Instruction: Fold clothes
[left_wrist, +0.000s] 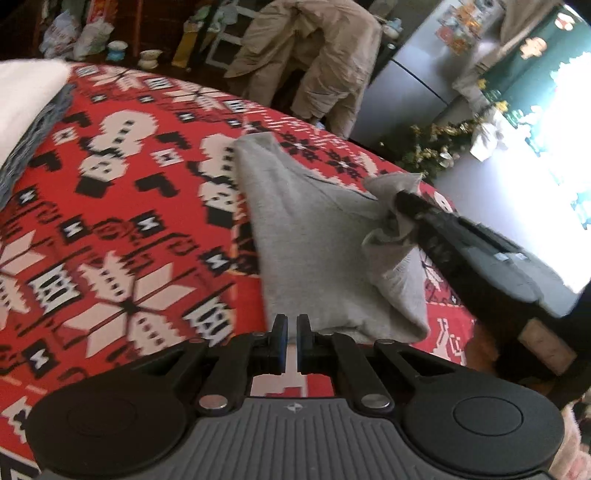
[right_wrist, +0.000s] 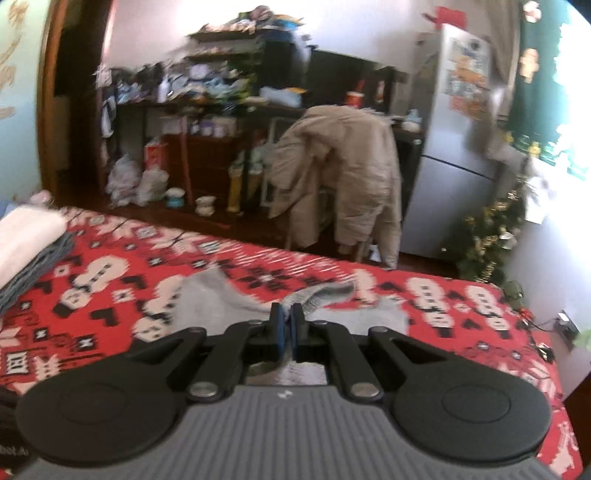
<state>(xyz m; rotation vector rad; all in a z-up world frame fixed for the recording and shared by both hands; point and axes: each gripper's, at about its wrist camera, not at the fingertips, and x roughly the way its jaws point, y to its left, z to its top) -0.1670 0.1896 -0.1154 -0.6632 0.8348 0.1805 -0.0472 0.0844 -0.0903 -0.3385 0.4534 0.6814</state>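
Observation:
A grey garment (left_wrist: 314, 236) lies partly lifted over a red patterned bedspread (left_wrist: 122, 206). My left gripper (left_wrist: 291, 325) is shut on the garment's near edge. My right gripper (left_wrist: 406, 203) comes in from the right in the left wrist view and is shut on a bunched corner of the same garment. In the right wrist view my right gripper (right_wrist: 286, 314) pinches grey cloth, and the garment (right_wrist: 218, 299) spreads below it on the bedspread (right_wrist: 110, 280).
A stack of folded clothes, white on grey-blue (left_wrist: 26, 110), sits at the bed's left, also shown in the right wrist view (right_wrist: 29, 243). A chair draped with a beige coat (right_wrist: 340, 173), cluttered shelves (right_wrist: 207, 92), a fridge (right_wrist: 454, 155) and a small decorated tree (right_wrist: 487, 240) stand beyond the bed.

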